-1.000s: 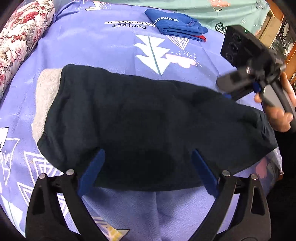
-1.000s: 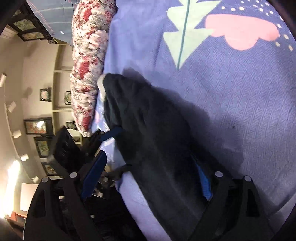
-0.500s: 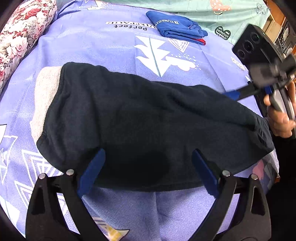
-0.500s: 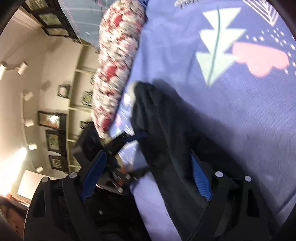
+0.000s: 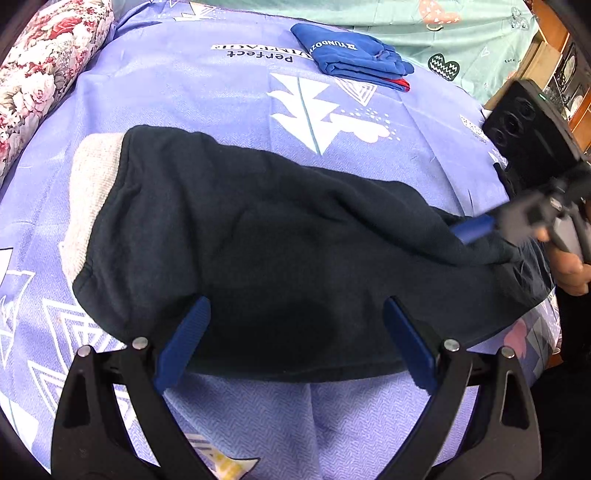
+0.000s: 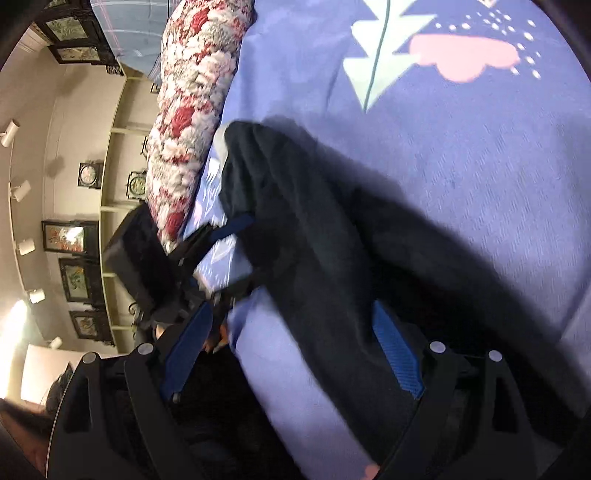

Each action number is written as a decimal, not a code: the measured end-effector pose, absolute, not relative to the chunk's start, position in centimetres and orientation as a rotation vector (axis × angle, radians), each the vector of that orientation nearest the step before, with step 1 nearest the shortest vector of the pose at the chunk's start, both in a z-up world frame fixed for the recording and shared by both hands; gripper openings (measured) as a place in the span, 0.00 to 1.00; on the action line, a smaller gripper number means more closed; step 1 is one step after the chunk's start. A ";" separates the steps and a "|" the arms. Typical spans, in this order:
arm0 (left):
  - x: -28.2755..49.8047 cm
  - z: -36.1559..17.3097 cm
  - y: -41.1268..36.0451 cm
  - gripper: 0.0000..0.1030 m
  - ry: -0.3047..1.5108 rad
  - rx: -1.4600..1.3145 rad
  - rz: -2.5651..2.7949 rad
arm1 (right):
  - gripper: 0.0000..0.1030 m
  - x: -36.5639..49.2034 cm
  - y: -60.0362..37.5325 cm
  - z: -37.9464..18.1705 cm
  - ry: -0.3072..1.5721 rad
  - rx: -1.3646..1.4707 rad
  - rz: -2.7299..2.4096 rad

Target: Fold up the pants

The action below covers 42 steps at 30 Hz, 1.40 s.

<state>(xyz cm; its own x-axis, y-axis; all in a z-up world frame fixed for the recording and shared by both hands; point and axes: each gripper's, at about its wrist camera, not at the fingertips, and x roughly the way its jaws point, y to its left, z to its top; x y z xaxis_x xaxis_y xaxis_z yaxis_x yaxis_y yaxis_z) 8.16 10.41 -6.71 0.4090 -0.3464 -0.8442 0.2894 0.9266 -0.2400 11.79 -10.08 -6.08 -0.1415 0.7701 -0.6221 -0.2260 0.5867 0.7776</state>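
Dark navy pants (image 5: 280, 243) with a grey waistband (image 5: 94, 192) lie across the lilac patterned bedsheet (image 5: 207, 99), folded lengthwise. My left gripper (image 5: 295, 328) is open, its blue pads over the near edge of the pants. My right gripper (image 6: 291, 343) is open at the leg end on the right, its blue pad (image 5: 472, 229) touching the fabric; the pants (image 6: 332, 236) run between its jaws in the right wrist view. The left gripper also shows in the right wrist view (image 6: 221, 236).
A folded blue garment (image 5: 351, 59) lies at the far side of the bed. A floral bolster (image 5: 40, 74) runs along the left edge. A mint sheet (image 5: 461, 33) lies beyond. Wooden furniture (image 5: 554, 55) stands at the far right, by the bed edge.
The right gripper has dropped lower and moved right along the pants' leg end, now touching the fabric. The left gripper has barely moved.
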 end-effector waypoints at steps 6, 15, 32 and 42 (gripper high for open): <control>8.1 -6.7 10.5 0.93 1.076 -0.062 -0.403 | 0.53 14.7 -6.9 -9.0 1.464 0.566 0.963; 7.9 -6.8 10.6 0.93 1.072 -0.054 -0.422 | 0.13 16.3 -11.0 -7.7 1.228 0.608 0.734; 7.3 -4.0 9.8 0.93 1.016 -0.029 -0.456 | 0.34 9.5 -13.8 -2.9 1.169 0.404 0.551; 6.2 -6.4 9.9 0.93 1.084 0.082 -0.410 | 0.52 0.3 -23.7 -4.3 0.962 0.576 0.285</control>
<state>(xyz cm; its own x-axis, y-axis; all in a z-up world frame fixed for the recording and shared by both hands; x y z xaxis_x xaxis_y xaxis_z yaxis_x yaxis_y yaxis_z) 6.19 9.90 -6.44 0.4003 -0.2840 -0.8713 0.3637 0.9219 -0.1334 0.35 -23.67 -4.27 0.5501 0.4735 -0.6879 0.0218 0.8153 0.5787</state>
